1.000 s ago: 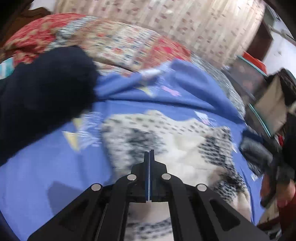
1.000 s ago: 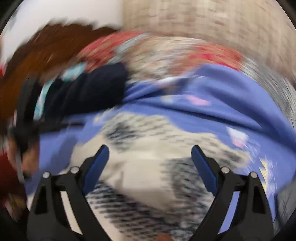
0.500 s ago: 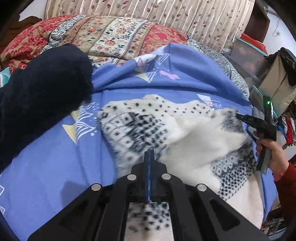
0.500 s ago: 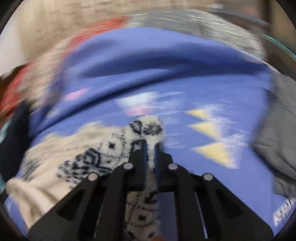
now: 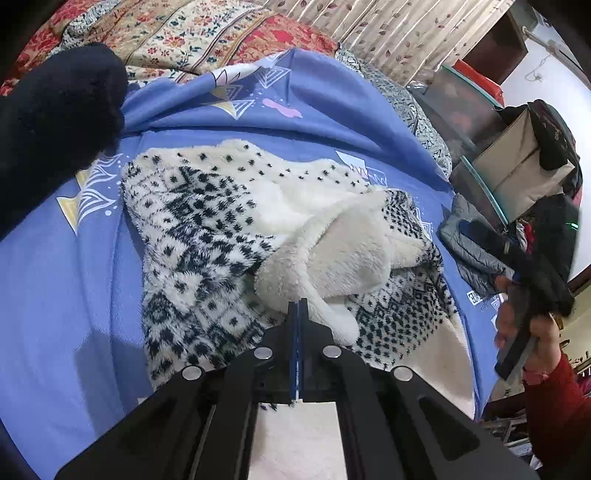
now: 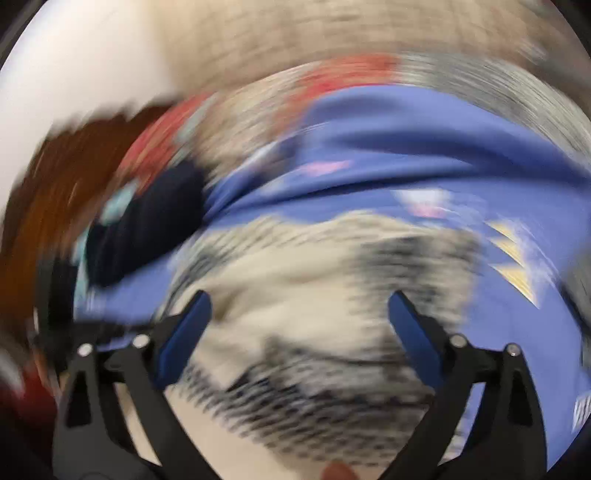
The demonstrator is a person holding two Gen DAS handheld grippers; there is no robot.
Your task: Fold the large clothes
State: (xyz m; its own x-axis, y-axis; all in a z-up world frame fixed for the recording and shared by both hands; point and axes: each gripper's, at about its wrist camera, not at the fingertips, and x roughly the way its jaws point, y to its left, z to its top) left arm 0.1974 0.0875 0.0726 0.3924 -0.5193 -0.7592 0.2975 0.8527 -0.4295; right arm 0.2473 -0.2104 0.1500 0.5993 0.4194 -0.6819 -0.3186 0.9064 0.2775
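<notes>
1. Garment position: the white fleece garment with a black knitted-style pattern (image 5: 207, 236) lies spread on the blue bedsheet (image 5: 48, 280), patterned side up on the left of the left wrist view, with plain white lining turned outward in a bunched fold near the middle.
2. Left gripper (image 5: 297, 314): jaws clenched, blue pads pressed together. A white fleece flap runs up to the fingertips, and white fabric shows beneath the gripper body. Whether fabric is pinched between the pads cannot be determined from this view.
3. Right gripper (image 6: 299, 325): jaws released and opening, blue pads set wide apart. No fabric sits between the pads; the garment lies below and beyond them. This view is heavily motion-blurred.
4. Right hand (image 5: 524, 325): visible at the right edge of the left wrist view, wearing a red sleeve (image 5: 554, 413) and gripping the black handle of the right gripper beside the edge of the bed.
5. Surroundings: a dark navy garment (image 5: 55, 110) lies at the upper left on the sheet. A floral quilt (image 5: 192, 37) lies behind the sheet, with a patterned curtain (image 5: 388, 33) beyond it. A grey padded item (image 5: 469, 243) lies at the right edge of the bed.
</notes>
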